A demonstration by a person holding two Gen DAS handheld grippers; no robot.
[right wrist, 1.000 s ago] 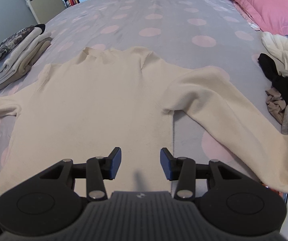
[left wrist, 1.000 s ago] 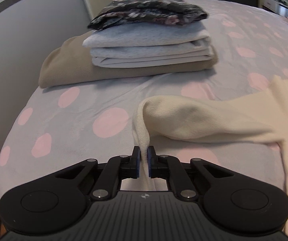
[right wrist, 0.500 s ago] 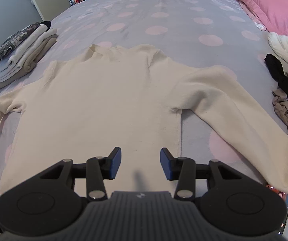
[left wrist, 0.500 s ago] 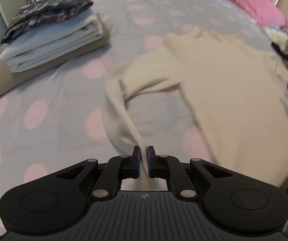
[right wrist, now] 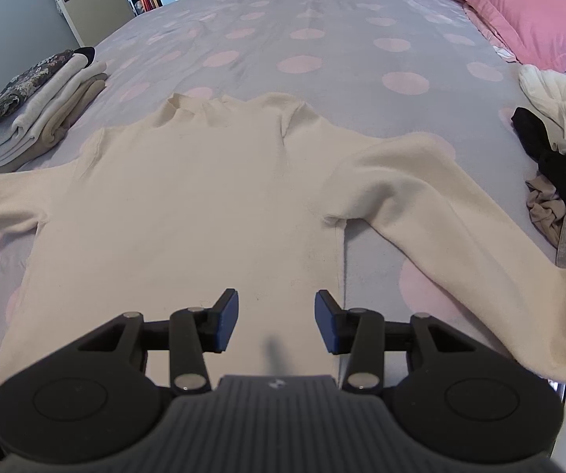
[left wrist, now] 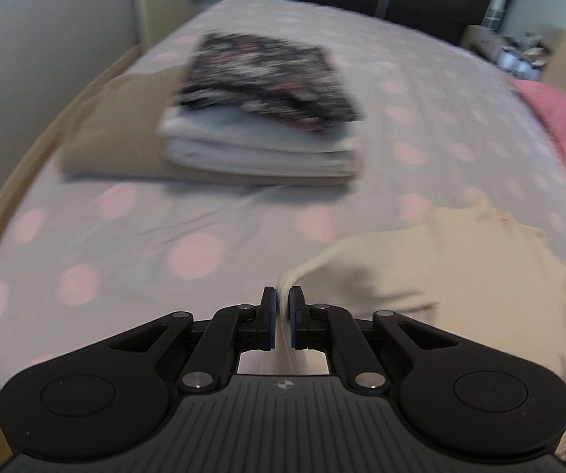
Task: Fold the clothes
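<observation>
A cream long-sleeved sweater (right wrist: 204, 205) lies flat, front up, on the grey bed with pink dots. Its right sleeve (right wrist: 460, 236) runs out toward the bed's near right edge. My left gripper (left wrist: 281, 315) is shut on the end of the sweater's left sleeve (left wrist: 401, 272), held just above the bed; this view is blurred by motion. My right gripper (right wrist: 277, 323) is open and empty, hovering over the sweater's lower hem near its right side seam.
A stack of folded clothes (left wrist: 259, 118), dark floral piece on top, sits at the bed's left edge, also in the right wrist view (right wrist: 34, 106). A pile of loose clothes (right wrist: 558, 165) lies at the right. A pink pillow (right wrist: 519, 12) is at the far right.
My left gripper has swung with the sleeve end, so the sleeve now stretches out sideways from the body. My right gripper has barely moved.
</observation>
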